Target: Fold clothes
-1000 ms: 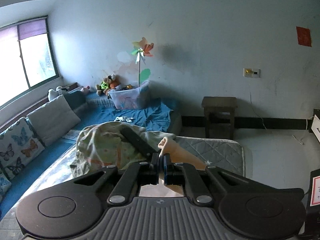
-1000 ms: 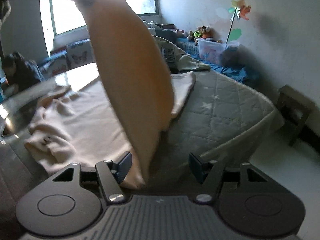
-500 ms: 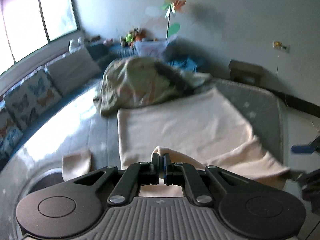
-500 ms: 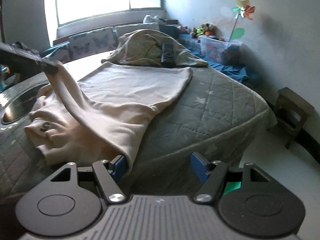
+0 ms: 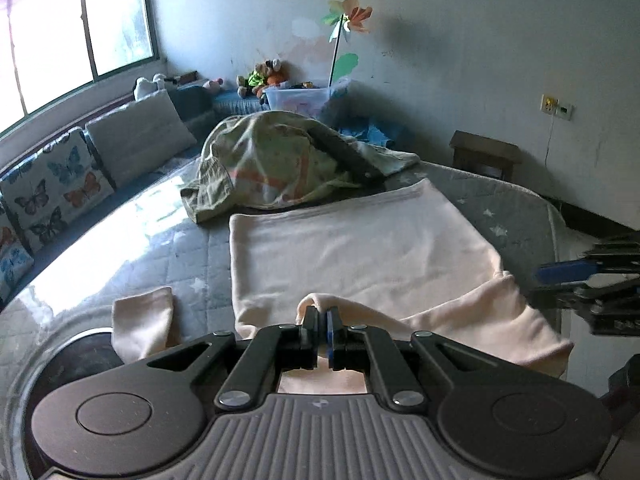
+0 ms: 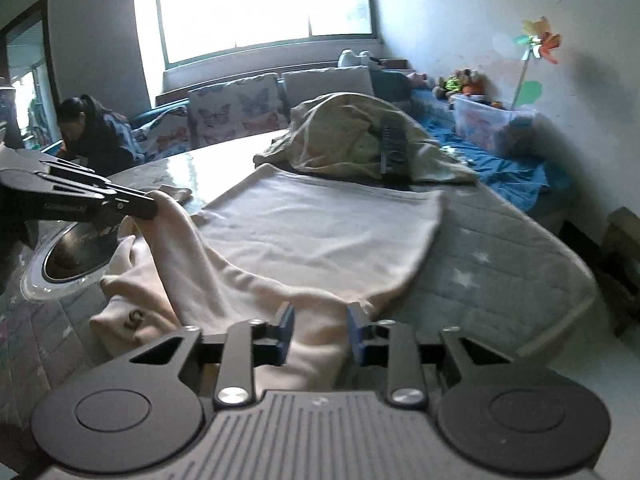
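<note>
Left gripper pinches cream garment fold. Right gripper spread over its hem. Only right view shows seated person.

A grey quilted mattress with pale stars carries a cream garment spread flat across its near middle, a crumpled green patterned cloth heaped at the far end with a dark remote on it, and a small cream piece near left.
</note>
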Demonstrator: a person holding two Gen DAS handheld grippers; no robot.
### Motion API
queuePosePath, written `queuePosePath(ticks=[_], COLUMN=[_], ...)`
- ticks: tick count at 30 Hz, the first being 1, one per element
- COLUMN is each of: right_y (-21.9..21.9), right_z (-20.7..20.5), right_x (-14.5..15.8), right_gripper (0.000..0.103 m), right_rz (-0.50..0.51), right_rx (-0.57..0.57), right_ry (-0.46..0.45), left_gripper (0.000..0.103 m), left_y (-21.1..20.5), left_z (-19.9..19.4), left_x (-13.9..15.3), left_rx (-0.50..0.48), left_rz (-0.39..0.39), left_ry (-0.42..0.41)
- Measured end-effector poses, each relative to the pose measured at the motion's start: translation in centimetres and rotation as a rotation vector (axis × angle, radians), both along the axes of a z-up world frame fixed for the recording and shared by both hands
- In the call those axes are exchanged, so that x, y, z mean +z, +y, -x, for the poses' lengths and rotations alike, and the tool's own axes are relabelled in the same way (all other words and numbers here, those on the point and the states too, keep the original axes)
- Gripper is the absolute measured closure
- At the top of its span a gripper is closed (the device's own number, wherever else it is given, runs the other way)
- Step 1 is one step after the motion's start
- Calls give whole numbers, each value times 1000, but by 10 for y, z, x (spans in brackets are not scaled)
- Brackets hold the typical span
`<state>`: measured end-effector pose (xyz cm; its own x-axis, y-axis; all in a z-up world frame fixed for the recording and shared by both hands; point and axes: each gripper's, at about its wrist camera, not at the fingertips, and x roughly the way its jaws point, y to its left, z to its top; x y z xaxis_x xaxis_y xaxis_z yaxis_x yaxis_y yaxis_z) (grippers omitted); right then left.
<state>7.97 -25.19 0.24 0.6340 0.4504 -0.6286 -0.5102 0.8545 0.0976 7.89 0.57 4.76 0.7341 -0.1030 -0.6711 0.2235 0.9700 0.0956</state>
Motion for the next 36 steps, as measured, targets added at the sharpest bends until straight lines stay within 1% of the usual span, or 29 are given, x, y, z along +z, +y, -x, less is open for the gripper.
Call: queuePosePath(ticks=[4, 5, 6, 8, 11, 15, 19, 22, 28, 32, 36], right_y=[14, 14, 14, 14, 16, 20, 21, 24, 37, 57, 81], right_z=[-20, -22, -23, -23, -20, -21, -27, -26, -22, -21, -21], right_x=[-6, -8, -10, -10, -3, -2, -10, -6, 2, 2, -1], right_gripper=[84, 89, 91, 91, 90, 90, 91, 90, 90, 90, 90], right_rz=[-5, -2, 0, 5, 10, 22, 29, 34, 19, 13, 13], right_rx=[23, 18, 12, 7, 9, 37, 19, 27, 89, 163, 234], right_ry=[2, 3, 3, -3, -25, -26, 4, -4, -8, 1, 4], left_gripper=[96, 94, 94, 93, 93, 90, 90, 90, 90, 90, 90], left_y=[6, 7, 9, 11, 16, 20, 13, 7, 6, 15, 30], left_z=[0, 0, 0, 2, 6, 10, 7, -1, -9, -4, -11], left_x=[-12, -15, -19, -24, -22, -16, -15, -24, -43, -32, -22], left_rx=[11, 13, 16, 24, 40, 57, 28, 14, 13, 16, 72], left_rz=[-17, -21, -29, -46, -40, -32, -12, -14, -25, -1, -14], left_ry=[44, 55, 67, 84, 69, 45, 37, 56, 106, 88, 52])
